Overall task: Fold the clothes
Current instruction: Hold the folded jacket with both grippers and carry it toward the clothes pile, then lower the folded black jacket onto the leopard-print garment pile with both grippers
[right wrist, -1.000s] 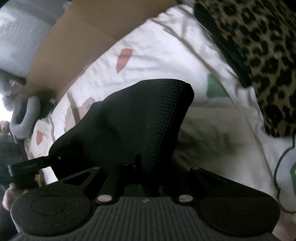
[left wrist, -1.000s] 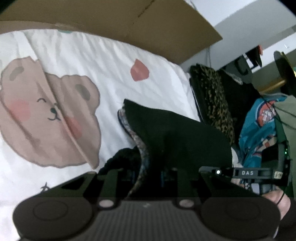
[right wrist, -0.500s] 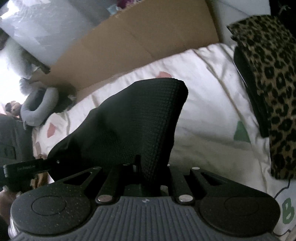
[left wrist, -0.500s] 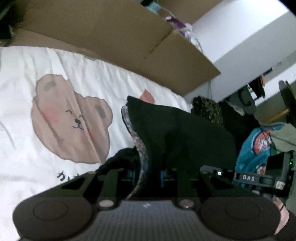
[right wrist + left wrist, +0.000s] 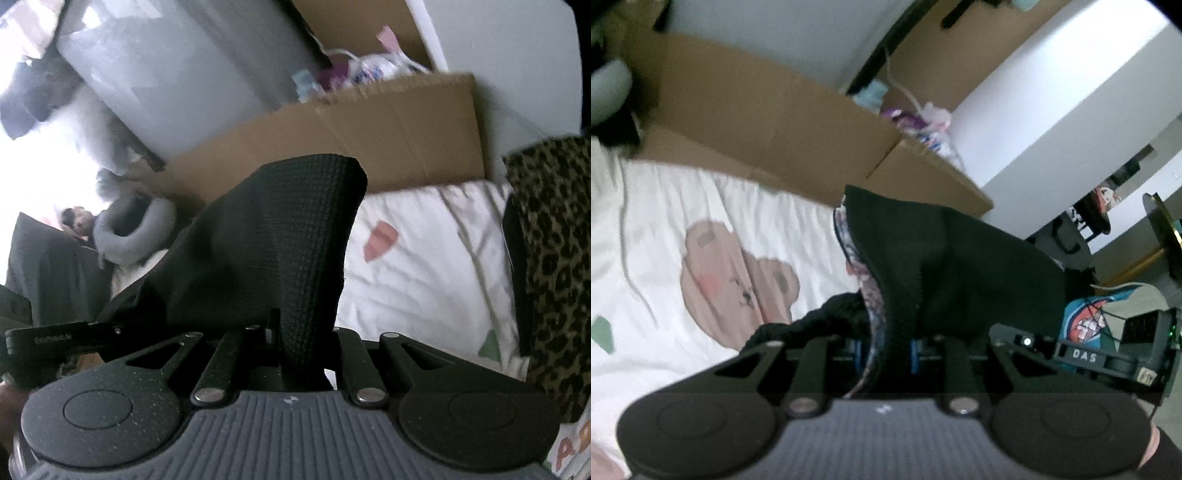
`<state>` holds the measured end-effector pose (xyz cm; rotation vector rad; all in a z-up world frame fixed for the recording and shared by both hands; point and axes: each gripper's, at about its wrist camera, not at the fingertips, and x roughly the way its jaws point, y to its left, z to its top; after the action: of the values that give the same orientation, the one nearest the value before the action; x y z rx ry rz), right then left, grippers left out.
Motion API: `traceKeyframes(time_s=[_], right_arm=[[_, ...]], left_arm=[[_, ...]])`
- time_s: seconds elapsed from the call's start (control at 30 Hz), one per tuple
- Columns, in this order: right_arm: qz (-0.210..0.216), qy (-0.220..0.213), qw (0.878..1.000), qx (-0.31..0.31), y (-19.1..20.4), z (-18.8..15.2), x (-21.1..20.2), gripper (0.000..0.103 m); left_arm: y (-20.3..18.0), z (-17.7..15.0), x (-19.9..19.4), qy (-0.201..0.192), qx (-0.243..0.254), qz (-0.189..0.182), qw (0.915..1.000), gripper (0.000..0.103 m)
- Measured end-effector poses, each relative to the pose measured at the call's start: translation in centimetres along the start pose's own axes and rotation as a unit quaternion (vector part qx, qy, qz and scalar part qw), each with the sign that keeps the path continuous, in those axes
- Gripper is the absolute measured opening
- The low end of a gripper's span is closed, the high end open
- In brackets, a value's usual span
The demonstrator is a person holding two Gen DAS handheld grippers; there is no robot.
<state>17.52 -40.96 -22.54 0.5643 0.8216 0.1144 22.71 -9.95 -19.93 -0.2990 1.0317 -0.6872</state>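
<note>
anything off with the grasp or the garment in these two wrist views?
Nothing stands out. The left hand-held gripper and right hand-held gripper each pinch an edge of the black garment, held above the white bear-print sheet.

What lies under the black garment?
Under the lifted black garment lies the white printed bedsheet, with its bear print beside. The garment hides the sheet directly beneath.

garment [image 5: 945,258] above bedsheet [image 5: 701,206]; cardboard [image 5: 768,122] behind
</note>
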Motion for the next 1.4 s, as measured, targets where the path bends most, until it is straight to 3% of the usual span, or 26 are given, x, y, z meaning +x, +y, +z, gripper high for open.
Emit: traceKeyframes(time_s=[0.3, 0.7, 1.07, 1.4], right_arm=[[0.018, -0.030, 0.999, -0.033, 3.8, 4.5, -6.8, 0.009], [-0.008, -0.074, 0.995, -0.069, 5.9, 7.6, -17.5, 0.009], [-0.031, -0.104, 0.991, -0.081, 2.6, 8.2, -24.7, 0.009], [-0.079, -0.108, 0.987, -0.090, -2.8, 7.5, -26.2, 0.009]], left_arm=[[-6.2, 2.4, -5.9, -0.031, 0.011, 0.008, 0.9994, 0.023], [-14.7, 2.9, -9.9, -0.063, 0.025, -0.014, 0.9976, 0.024], [-19.8, 1.4, -7.4, -0.058, 0.027, -0.053, 0.9965, 0.024], [-22.1, 0.0, -1.1, -0.039, 0.037, -0.106, 0.9929, 0.024]])
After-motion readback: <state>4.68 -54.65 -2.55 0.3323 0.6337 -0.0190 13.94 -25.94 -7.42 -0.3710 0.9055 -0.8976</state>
